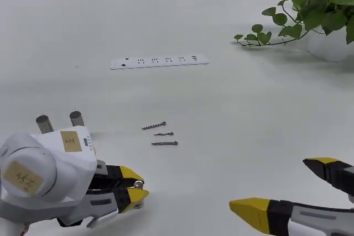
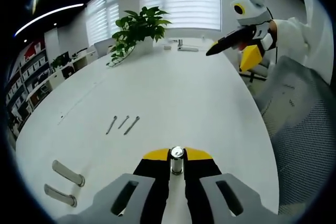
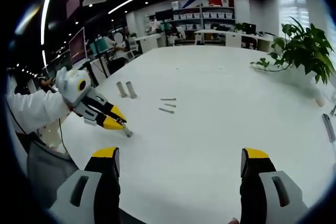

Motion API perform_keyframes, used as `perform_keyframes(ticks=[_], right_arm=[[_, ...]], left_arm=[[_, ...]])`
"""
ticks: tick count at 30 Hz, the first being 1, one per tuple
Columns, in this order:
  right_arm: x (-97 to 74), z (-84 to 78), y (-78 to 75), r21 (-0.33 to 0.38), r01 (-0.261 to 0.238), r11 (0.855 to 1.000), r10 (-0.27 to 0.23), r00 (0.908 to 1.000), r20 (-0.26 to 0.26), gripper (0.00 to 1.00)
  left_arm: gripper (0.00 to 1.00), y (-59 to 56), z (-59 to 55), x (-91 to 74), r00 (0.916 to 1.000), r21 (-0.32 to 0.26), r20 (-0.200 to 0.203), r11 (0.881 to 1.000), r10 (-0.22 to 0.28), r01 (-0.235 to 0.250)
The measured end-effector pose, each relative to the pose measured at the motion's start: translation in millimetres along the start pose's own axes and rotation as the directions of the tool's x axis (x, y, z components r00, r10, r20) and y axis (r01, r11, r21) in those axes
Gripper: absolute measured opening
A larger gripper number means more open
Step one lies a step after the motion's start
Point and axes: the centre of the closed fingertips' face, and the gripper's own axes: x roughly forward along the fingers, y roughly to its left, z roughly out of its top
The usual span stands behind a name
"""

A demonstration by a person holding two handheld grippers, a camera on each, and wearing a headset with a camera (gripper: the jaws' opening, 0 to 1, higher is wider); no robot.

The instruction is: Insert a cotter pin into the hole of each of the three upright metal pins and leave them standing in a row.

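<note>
**Left claw clamped on one metal pin, right claw wide apart**

Nearest the person, at the lower left of the head view, the left gripper (image 1: 138, 190) has its yellow-tipped jaws closed on a short metal pin (image 1: 138, 184). The pin's round top end shows between the tips. In the right gripper view the pin points down toward the white table (image 1: 221, 109); whether its foot touches the surface I cannot tell.

At the lower right, the right gripper (image 1: 279, 186) hovers over bare table with its jaws spread wide, holding nothing.

Just behind the left gripper, two other metal pins (image 1: 60, 120) stand upright side by side. To their right, three cotter pins (image 1: 164, 134) lie loose in a small cluster, close together, none in a pin.

Farther back a white power strip (image 1: 159, 61) lies flat. At the far right corner a leafy plant (image 1: 315, 4) trails from a white pot (image 1: 332, 45).
</note>
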Motion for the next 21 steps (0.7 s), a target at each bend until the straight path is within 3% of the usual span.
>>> perform_keyframes(ticks=[13,21], right_arm=[[1.5,0.8,1.0,-0.006,-0.001,1.000,0.001,1.0000,-0.005,0.95],[1.4,2.6,6.7,-0.005,-0.025,1.000,0.025,0.9996,0.012,0.95]], left_arm=[[0.07,2.3,-2.3,-1.9,0.9999,-0.039,0.006,0.999,0.010,-0.010],[0.26,5.6,-4.7,-11.3,0.9993,-0.066,-0.003,0.997,0.037,-0.037]])
